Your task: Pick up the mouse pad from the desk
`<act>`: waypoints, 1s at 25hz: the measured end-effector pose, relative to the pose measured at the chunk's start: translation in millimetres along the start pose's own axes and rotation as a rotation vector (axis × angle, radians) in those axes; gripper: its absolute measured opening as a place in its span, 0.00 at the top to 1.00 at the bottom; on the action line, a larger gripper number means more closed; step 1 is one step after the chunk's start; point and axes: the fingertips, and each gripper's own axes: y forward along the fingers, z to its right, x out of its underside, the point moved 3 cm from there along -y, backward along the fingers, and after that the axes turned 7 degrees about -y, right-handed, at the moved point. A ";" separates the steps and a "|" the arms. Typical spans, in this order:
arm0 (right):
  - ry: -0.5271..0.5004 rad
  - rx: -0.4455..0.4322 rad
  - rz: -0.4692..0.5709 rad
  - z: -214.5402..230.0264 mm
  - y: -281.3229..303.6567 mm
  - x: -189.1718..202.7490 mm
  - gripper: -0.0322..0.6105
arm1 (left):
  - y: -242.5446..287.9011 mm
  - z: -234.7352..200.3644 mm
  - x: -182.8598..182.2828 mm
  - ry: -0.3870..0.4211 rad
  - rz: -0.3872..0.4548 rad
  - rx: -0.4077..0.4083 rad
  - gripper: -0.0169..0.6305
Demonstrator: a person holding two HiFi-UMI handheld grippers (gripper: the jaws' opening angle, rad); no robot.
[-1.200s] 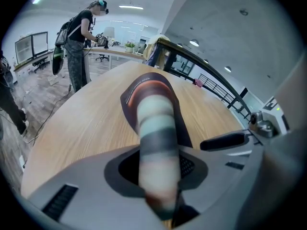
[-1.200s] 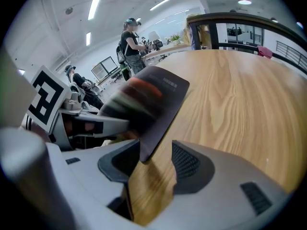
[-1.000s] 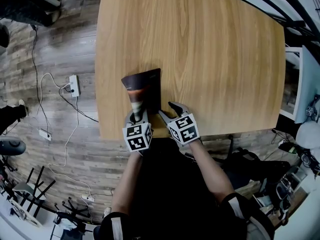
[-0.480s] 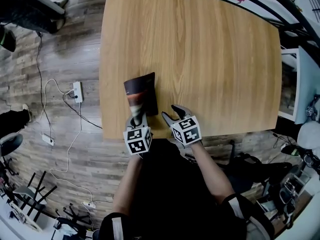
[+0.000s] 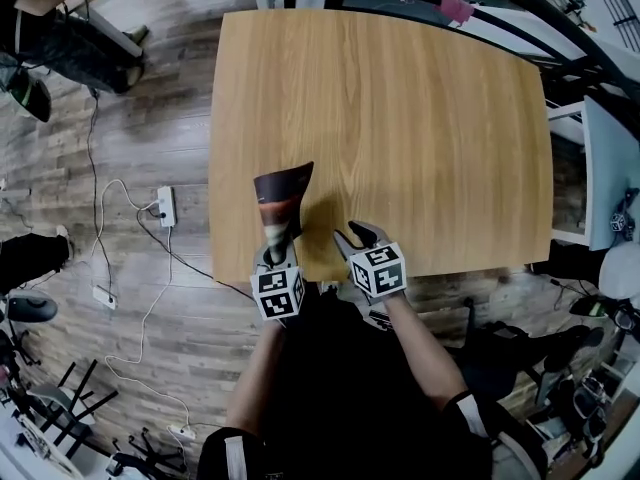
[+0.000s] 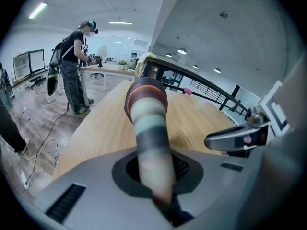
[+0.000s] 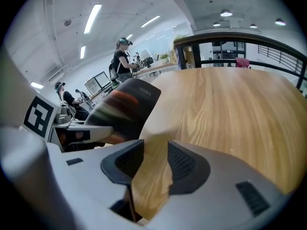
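Dark, colour-banded soft mouse pad [image 5: 281, 196] is held curled in the clamped left gripper [image 5: 275, 253], above the front edge of the light wooden desk [image 5: 420, 118]. The right gripper [image 5: 355, 236] is kept just beside it. Its jaws, partly apart, have just been closing with nothing between them.

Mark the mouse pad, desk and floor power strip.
mouse pad [image 5: 281, 200]: head view, middle of the curled pad.
desk [image 5: 420, 138]: head view, bare wood top.
power strip [image 5: 167, 207]: head view, its white body.
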 end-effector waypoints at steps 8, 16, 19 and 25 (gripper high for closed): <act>0.000 0.070 0.122 -1.2 -43.8 -11.5 0.81 | -44.6 24.3 -12.1 0.067 0.083 0.050 0.91; 0.050 0.111 0.227 -1.2 -106.8 4.8 0.88 | -109.5 64.4 -2.4 0.092 0.154 0.094 0.91; 0.063 0.114 0.240 -1.3 -127.1 15.9 0.89 | -134.5 79.9 7.0 0.116 0.172 0.095 0.91; 0.084 0.130 0.291 -3.8 -155.1 26.8 0.89 | -165.1 93.5 15.0 0.155 0.194 0.095 0.91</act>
